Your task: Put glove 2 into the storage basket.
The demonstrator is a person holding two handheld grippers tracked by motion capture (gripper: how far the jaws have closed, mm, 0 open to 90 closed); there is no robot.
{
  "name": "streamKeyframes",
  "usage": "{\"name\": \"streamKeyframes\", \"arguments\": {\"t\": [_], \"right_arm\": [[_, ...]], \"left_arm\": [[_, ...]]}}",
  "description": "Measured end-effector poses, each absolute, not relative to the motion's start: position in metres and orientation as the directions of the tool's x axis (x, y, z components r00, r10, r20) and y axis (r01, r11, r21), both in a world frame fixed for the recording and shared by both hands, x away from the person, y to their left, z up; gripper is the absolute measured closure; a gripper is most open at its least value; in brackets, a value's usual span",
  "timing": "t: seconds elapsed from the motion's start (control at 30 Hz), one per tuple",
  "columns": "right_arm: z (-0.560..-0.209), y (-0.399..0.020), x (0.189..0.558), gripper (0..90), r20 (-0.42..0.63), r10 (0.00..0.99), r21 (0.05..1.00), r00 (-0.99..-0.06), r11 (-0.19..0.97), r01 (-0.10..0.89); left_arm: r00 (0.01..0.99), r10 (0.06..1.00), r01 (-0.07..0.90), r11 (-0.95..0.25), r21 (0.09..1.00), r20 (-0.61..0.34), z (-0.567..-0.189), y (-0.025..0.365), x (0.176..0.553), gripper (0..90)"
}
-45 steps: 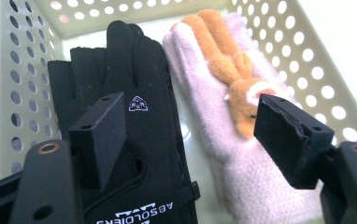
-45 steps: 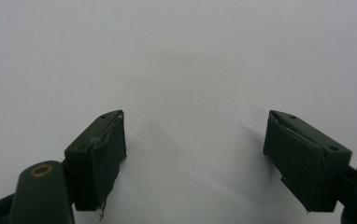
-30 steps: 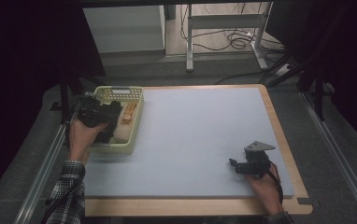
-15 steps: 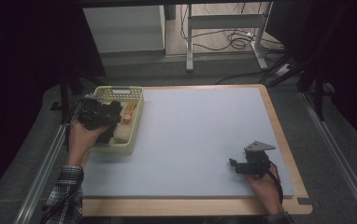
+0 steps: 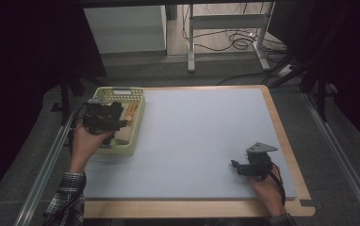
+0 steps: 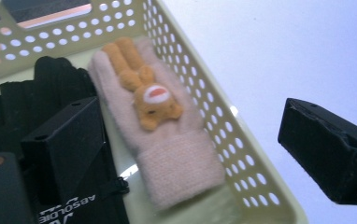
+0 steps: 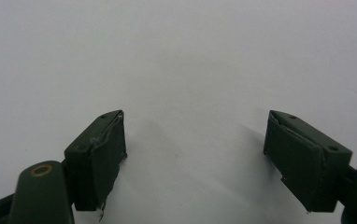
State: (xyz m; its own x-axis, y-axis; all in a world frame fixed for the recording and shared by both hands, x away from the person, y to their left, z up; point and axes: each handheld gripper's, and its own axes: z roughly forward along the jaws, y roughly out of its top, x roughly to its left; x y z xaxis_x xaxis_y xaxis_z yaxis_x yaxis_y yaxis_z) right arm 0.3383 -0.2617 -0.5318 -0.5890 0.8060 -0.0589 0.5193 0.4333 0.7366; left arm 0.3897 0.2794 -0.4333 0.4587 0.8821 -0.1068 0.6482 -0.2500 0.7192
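High view: the left gripper [image 5: 121, 123] hangs over the pale yellow-green perforated basket [image 5: 137, 131] at the left edge of the light blue table [image 5: 201, 136], held by the person's left hand [image 5: 86, 141], whose plaid sleeve [image 5: 67, 200] enters from the bottom. Its jaws have just been opening and now stand wide apart — nothing is pinched between them.

In the left gripper view the pink knitted glove [image 6: 167, 135] lies flat on the basket floor, along the wall [image 6: 223, 140] nearest the open table. An orange plush animal [image 6: 146, 95] is sewn on its back, and the ribbed cuff points toward the camera. The glove lies between the two jaws but free of both: one jaw is over the basket's inside, the other out beyond the wall, above the table. Just beside the glove, on the far side from that wall, dark black fabric items [image 6: 50, 93] fill the rest of the basket.

The right gripper [image 5: 237, 165] rests low over the table near its front right corner, well apart from the basket, in the person's right hand [image 5: 267, 186]. In the right gripper view its jaws are spread — only bare table surface lies between them.
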Motion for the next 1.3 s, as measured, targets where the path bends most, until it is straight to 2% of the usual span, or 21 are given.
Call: {"name": "streamKeyframes", "arguments": {"t": [0.83, 1.3], "right_arm": [[-0.532, -0.262, 0.338, 20.5, -0.06, 0.806, 0.737, -0.589, 0.434, 0.518], [-0.532, -0.262, 0.338, 20.5, -0.06, 0.806, 0.737, -0.589, 0.434, 0.518]], "left_arm": [[0.534, 0.831, 0.615, -0.252, 0.747, -0.159, -0.443, 0.248, 0.376, 2.2], [0.58, 0.803, 0.589, -0.296, 0.752, -0.137, -0.448, 0.226, 0.372, 1.6]]}}
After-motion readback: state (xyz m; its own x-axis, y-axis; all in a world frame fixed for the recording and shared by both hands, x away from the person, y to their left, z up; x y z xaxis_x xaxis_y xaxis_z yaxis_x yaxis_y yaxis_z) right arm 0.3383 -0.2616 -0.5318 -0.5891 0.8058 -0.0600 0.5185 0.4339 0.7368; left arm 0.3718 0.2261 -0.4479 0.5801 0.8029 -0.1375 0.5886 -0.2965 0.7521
